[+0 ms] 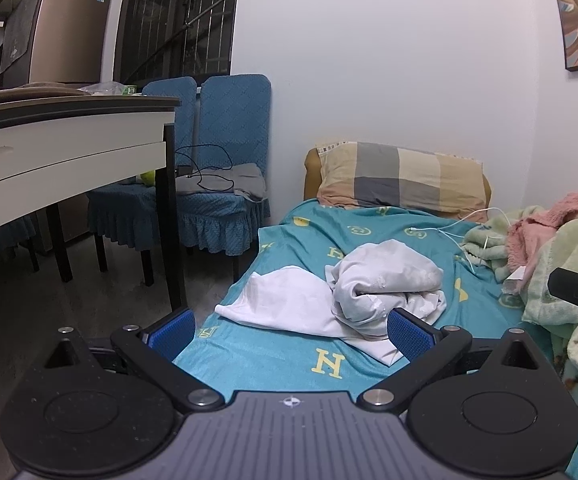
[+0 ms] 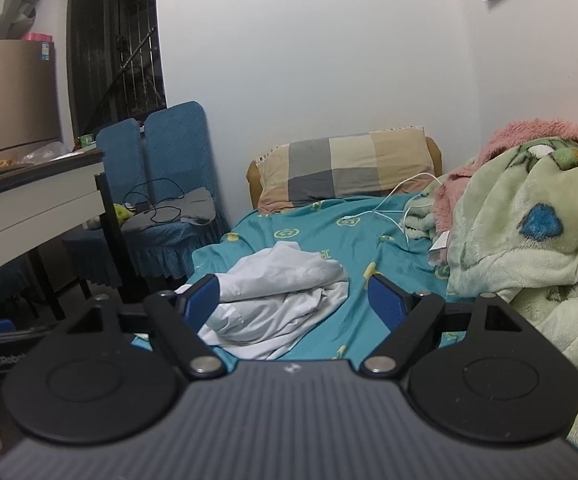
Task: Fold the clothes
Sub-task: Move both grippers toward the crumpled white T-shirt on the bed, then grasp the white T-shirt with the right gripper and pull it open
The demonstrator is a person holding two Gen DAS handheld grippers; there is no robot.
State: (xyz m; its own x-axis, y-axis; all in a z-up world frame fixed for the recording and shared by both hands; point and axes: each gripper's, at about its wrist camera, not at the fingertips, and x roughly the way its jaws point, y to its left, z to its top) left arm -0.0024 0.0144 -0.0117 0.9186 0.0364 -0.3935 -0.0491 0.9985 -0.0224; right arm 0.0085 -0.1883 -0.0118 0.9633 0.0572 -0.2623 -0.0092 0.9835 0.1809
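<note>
Both tools, left tool (image 1: 291,330) and right tool (image 2: 293,302), are spread wide and empty, poised just short of the crumpled white garment (image 1: 353,296) on the teal bed sheet (image 1: 289,364); best pinch one edge each, then pull it flat

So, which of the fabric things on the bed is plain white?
The crumpled garment mid-bed is plain white; the pillow is checked, the blankets at the right green and pink.

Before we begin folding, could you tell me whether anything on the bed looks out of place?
Yes: the crumpled white cotton garment lies bunched in a heap on the teal patterned sheet, not spread flat. A thin white charging cable also trails loose across the sheet near the checked pillow.
</note>
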